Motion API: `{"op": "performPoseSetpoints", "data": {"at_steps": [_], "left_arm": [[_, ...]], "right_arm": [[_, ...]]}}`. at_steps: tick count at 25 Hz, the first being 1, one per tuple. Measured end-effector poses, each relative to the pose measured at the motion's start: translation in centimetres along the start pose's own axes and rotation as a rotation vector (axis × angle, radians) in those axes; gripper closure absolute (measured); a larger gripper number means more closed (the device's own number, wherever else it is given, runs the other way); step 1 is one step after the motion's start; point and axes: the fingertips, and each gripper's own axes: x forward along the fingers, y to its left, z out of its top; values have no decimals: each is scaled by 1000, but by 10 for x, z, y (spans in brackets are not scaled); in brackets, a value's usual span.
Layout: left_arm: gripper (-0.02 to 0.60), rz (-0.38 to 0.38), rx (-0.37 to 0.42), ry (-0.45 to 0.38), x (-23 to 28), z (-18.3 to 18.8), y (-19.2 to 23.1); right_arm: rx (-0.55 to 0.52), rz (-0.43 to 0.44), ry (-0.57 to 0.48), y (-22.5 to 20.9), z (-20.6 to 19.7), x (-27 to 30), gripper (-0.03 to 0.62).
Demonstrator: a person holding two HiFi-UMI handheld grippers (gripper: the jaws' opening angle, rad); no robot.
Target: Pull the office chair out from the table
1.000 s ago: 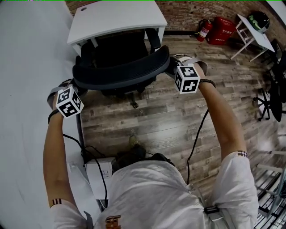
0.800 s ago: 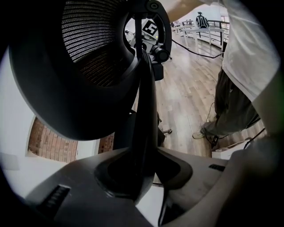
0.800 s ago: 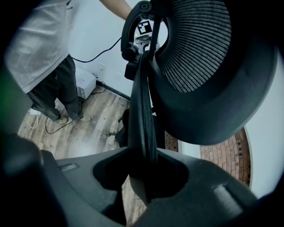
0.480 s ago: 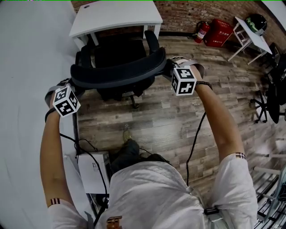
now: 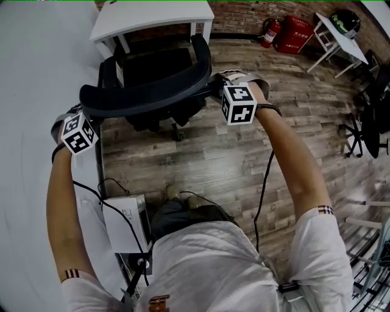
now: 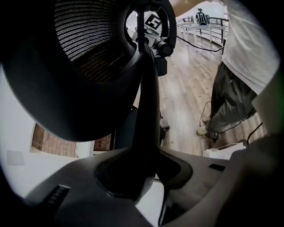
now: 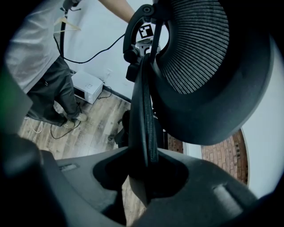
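A white short-sleeved shirt [image 5: 207, 262] with striped cuffs is worn over dark trousers [image 5: 183, 216] — black cables [image 5: 263, 189] are trailed below black-and-white marker cubes [image 5: 238, 104].

Two grippers [image 5: 85, 111] [image 5: 214, 86], two white tables [image 5: 152, 15] [image 5: 353, 52]

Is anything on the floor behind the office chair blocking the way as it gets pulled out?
Bare wood floor lies right behind the office chair. Farther back, the person's shoe stands in line with it, and loose cables trail by a white box at the left.
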Motion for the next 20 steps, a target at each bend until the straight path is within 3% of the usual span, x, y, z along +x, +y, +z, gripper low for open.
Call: {"op": "performPoseSetpoints", "data": {"at_steps": [6,8,11,16,20], "left_arm": [[435,26,-30,1,2,-5,-2],[385,54,-37,-10,-1,-6,0],[317,112,-45,-39,-17,-10,6],[304,169,-152,-159,-62,-23,1],[304,188,-242,-289,-98,-25,-23]], "right_arm": [[53,-39,10,1,4,4,450],[82,-61,36,0,-2,6,358],[111,-116,81,-8,-15,-9,344],[250,-173,113,1,-29,-55,341],[380,-214,73,24,-9,-92,342]]}}
